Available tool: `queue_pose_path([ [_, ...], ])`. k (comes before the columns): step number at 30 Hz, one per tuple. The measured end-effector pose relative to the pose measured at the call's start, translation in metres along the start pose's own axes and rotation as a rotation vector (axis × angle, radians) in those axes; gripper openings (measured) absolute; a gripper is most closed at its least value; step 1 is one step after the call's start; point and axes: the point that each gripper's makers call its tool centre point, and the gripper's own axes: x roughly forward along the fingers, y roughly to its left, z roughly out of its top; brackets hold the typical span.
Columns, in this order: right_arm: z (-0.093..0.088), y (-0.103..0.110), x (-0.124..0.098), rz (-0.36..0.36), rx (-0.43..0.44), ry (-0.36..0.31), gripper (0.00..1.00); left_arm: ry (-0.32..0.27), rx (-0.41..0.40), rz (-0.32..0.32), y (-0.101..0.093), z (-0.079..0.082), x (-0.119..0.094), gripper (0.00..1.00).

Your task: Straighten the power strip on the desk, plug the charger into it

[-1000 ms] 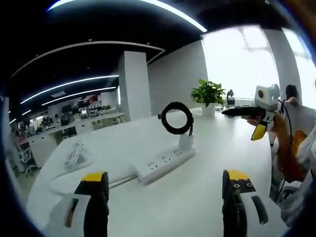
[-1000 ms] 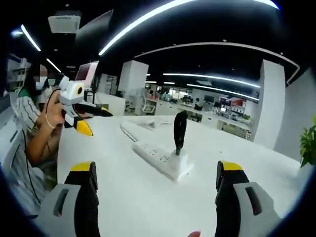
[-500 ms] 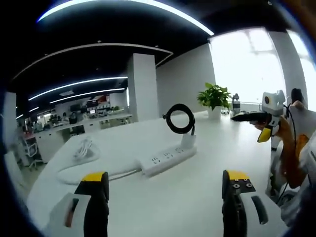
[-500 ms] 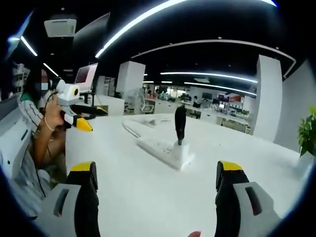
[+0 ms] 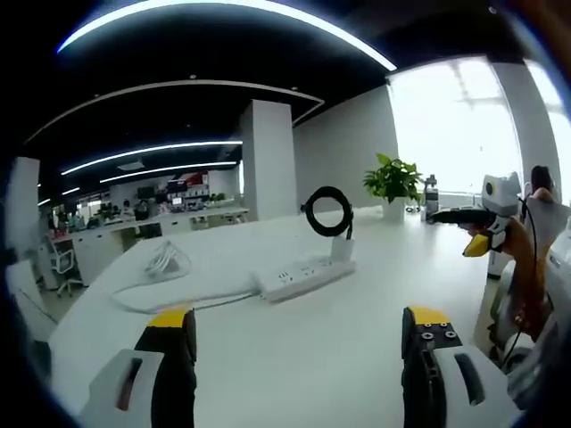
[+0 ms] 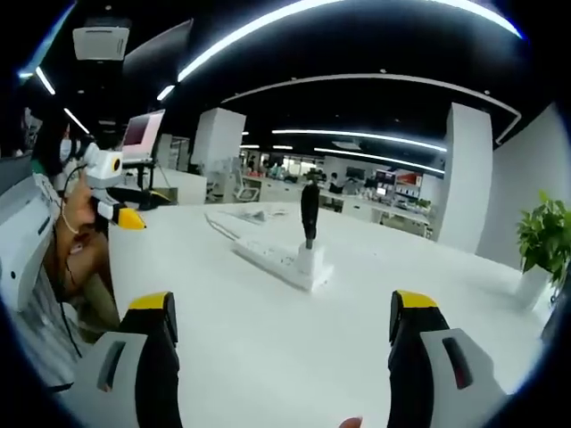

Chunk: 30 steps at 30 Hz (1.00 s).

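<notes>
Charger (image 5: 340, 250) stands plugged into the power strip's (image 5: 299, 277) right end on the white tabletop (image 5: 339, 348); both grippers' fingers (image 5: 175, 357) apart, empty.

Both views are strongly curved by fisheye distortion, most at the edges. Light is supplied by long ceiling strips (image 5: 223, 7) and, in the left gripper view, by a window (image 5: 464, 125) that is overexposed to plain white. The ceiling is rendered dark. The white tabletop (image 6: 268, 330) is evenly lit, with faint shadows. Distant desks are rendered soft.
</notes>
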Motion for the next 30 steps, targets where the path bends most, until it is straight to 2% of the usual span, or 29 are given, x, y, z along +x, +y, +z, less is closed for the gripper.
queue_pose_path([
  [3,-0.011,0.004,-0.003,-0.020,-0.043,0.035,1.00,0.002,-0.004,0.015,0.000,-0.008,-0.005,0.98],
  [8,-0.016,0.012,-0.007,0.007,0.002,0.012,1.00,-0.004,-0.002,0.026,-0.001,-0.015,-0.008,0.99],
  [14,-0.023,0.010,-0.014,-0.028,0.019,-0.020,1.00,-0.027,-0.024,0.017,-0.007,-0.018,-0.010,0.99],
  [21,-0.034,0.008,-0.019,-0.056,0.041,-0.010,1.00,-0.035,-0.039,0.036,-0.007,-0.027,-0.014,0.99],
  [30,-0.054,0.008,-0.025,-0.066,0.082,0.022,1.00,-0.033,-0.060,0.094,0.003,-0.045,-0.025,0.99],
])
